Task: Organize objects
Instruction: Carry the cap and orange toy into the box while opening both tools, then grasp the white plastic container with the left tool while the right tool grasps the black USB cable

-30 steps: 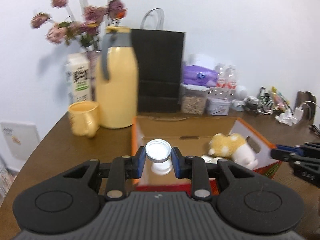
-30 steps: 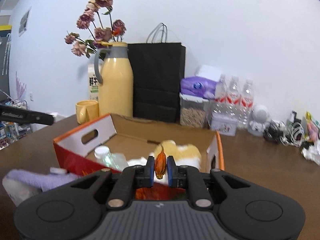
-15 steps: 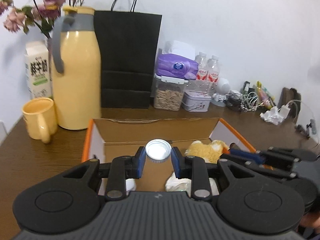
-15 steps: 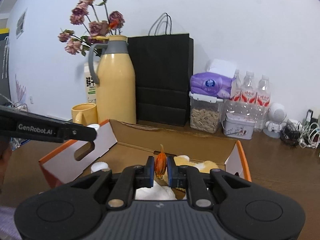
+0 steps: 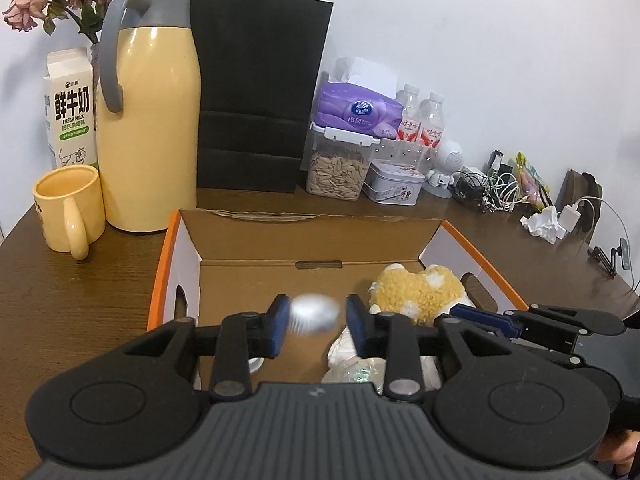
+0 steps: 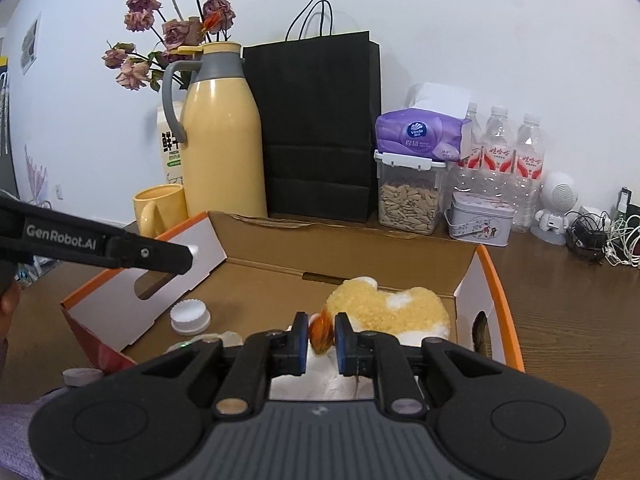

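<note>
Bottle (image 5: 315, 314), light and slick, drops blurred between the opening left tongs (image 5: 314, 320); right tongs (image 6: 322, 336) pinch a small orange piece (image 6: 320, 330) over the box (image 6: 494, 280).

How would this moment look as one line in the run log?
left gripper: jaws opening, blurred white cap between pads, above cardboard box | right gripper: shut on small orange object over box
</note>
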A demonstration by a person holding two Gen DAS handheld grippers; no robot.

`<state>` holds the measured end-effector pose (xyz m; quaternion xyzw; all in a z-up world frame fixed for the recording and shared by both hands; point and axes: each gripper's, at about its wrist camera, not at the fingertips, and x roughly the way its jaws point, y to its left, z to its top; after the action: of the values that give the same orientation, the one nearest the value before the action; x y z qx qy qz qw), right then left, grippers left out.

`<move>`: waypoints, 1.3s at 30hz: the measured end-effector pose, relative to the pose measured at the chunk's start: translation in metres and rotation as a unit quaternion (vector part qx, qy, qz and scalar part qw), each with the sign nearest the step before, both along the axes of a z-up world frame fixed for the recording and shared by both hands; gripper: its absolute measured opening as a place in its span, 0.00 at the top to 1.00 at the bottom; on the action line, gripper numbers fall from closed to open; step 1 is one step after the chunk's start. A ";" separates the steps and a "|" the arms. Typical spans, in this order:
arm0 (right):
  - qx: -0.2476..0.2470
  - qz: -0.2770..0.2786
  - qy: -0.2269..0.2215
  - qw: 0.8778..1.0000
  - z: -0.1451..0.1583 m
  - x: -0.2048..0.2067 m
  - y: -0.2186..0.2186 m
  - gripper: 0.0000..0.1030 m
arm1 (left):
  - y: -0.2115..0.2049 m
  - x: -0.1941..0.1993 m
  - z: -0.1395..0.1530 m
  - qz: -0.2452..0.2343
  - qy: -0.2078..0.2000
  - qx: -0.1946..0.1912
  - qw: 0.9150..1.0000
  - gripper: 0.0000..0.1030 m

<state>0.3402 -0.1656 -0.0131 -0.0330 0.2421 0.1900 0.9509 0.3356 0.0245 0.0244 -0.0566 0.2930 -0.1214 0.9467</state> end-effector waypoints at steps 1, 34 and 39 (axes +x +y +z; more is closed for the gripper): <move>0.000 -0.001 0.000 1.000 0.000 0.000 0.000 0.82 | 0.000 -0.001 0.000 0.001 -0.003 0.001 1.000 0.49; -0.010 -0.033 -0.034 0.999 0.037 -0.085 -0.029 0.00 | 0.009 -0.108 0.041 0.058 -0.075 0.031 0.995 0.00; -0.011 -0.031 -0.025 0.999 0.033 -0.113 -0.039 0.00 | 0.019 -0.139 0.034 0.075 -0.067 0.030 0.994 0.00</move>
<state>0.2274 -0.2046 0.0196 -0.0405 0.2213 0.1569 0.9617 0.1969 0.0435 0.0585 -0.0417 0.2272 -0.0445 0.9719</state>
